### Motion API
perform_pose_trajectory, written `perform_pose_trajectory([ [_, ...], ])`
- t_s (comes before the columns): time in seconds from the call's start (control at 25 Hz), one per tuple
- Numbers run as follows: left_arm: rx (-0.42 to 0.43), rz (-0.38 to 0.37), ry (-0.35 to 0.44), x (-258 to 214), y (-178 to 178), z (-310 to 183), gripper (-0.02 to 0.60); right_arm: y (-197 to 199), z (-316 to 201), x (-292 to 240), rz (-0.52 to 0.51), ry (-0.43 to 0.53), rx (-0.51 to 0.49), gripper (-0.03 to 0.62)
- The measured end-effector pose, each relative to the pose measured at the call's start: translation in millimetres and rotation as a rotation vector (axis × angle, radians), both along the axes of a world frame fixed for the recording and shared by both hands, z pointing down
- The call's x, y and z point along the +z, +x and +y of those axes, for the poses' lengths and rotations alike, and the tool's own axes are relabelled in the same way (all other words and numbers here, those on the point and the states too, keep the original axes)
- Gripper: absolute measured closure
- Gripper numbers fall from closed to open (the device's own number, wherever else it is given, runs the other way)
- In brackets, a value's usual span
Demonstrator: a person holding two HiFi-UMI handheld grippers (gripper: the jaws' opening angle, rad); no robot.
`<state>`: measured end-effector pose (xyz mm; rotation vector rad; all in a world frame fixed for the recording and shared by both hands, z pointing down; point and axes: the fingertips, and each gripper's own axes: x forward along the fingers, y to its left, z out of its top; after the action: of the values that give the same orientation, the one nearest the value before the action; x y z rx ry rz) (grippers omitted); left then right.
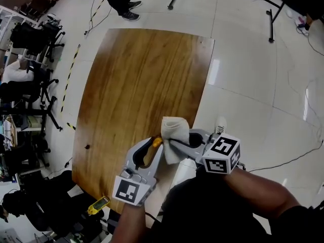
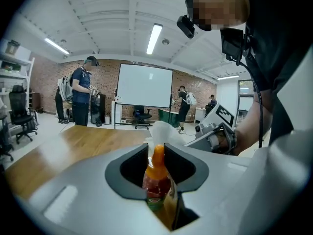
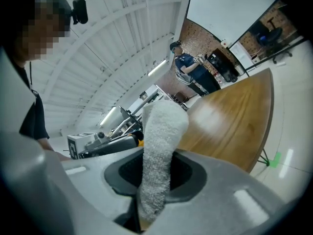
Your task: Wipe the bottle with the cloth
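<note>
Holding: left gripper (image 1: 150, 153) clamped on small orange-topped, red-labelled plastic bottle (image 2: 155, 177) | right gripper (image 1: 177, 145) clamped on white terry cloth (image 3: 159, 151) | cloth against bottle's top, both above brown wooden table's (image 1: 136, 85) near edge

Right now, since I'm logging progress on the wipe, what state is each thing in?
bottle: capped, upright, clamped by its body.
cloth: bunched, sticking out past the jaws, up by the bottle's top.
left gripper: shut on the bottle.
right gripper: shut on the cloth.
</note>
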<state>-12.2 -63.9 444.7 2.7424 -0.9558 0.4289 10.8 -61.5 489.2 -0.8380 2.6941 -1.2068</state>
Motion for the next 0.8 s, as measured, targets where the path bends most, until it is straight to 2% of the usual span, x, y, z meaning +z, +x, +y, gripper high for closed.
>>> perform_pose_trajectory([
  [0.2, -0.002, -0.001, -0.004, 1.7, 0.2, 2.1, 0.463, -0.5, 0.7, 9.5, 0.003, -0.005, -0.011, 0.52],
  [0.4, -0.007, -0.001, -0.002, 1.1, 1.9, -1.0, 0.463, 2.4, 2.9, 12.8, 0.047, 0.017, -0.034, 0.52],
  [0.8, -0.028, 0.02, -0.002, 0.4, -0.6, -1.6, 0.463, 3.0, 10.5, 24.6, 0.035, -0.018, -0.042, 0.52],
])
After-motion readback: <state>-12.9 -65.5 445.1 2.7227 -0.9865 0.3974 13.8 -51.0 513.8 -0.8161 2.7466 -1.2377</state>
